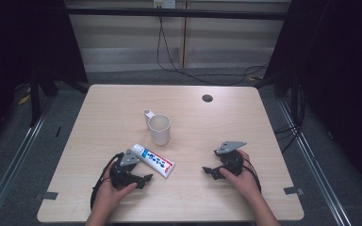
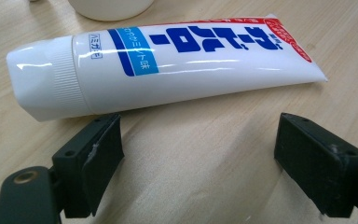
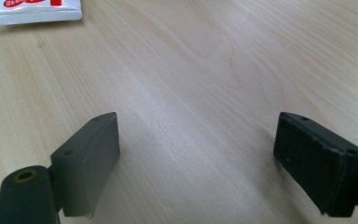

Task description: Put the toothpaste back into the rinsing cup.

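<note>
— Pale wood table (image 1: 245, 136) under dark curtains, cables trailing down the back wall. On it?

— Toothpaste tube (image 1: 153, 160) lying flat near the front, white with blue and red print, cap end toward the left gripper (image 1: 143, 181). White cup (image 1: 160, 128) with a handle standing just behind the tube, apart from it.

— Any writing legible?

— Large blue Japanese characters along the tube in the left gripper view (image 2: 168, 65), upside down from there; smaller white ones on a light blue band, more on the red strip at the crimped edge. Too small or turned to read out. No brand made out.

— Left gripper?

— Held in the left hand (image 1: 108, 193), jaws spread wide, nothing between them; tube just beyond the tips, not touched.

— Right gripper (image 1: 208, 170)?

— Held in the right hand (image 1: 242, 181), well apart from the tube, jaws likewise wide over bare wood.

— Anything cut off?

— Cup cropped to its base at the top of the left gripper view. Tube's crimped end (image 3: 35, 11) clipped at the top corner of the right gripper view, red lettering cut through.
</note>
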`<action>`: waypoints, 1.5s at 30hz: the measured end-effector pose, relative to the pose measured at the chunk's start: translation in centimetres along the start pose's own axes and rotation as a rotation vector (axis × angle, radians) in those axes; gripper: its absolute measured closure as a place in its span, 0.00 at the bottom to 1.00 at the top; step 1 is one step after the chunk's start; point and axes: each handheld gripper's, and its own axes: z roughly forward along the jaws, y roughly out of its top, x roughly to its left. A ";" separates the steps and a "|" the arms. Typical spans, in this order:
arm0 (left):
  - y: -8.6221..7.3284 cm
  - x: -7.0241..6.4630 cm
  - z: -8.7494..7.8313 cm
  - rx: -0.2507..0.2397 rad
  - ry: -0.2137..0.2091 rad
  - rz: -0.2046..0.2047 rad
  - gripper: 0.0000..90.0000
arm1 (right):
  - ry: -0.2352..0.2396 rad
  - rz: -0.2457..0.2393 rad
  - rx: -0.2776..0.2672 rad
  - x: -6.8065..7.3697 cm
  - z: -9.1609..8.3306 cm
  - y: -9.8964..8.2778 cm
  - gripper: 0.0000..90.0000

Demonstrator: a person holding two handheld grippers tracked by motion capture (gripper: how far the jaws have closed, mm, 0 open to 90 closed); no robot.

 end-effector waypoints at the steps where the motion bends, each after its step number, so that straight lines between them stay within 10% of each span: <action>1: 0.0 0.0 0.0 0.000 0.000 0.000 0.17 | 0.000 0.000 0.000 0.0 0.0 0.0 0.15; 9: 0.1 0.2 -0.2 0.016 -0.006 0.010 0.17 | 0.001 0.008 -0.006 0.0 0.0 0.0 0.17; 14: 1.1 0.9 -0.9 0.155 -0.020 0.023 0.20 | 0.000 0.010 -0.006 -0.1 0.0 0.0 0.17; 20: 2.6 1.6 -2.5 0.300 -0.016 0.136 0.24 | 0.000 0.008 -0.004 -0.1 0.0 0.0 0.17; 45: 10.1 3.1 -3.8 0.433 -0.041 0.361 0.23 | -0.002 0.005 -0.008 0.0 0.0 0.0 0.17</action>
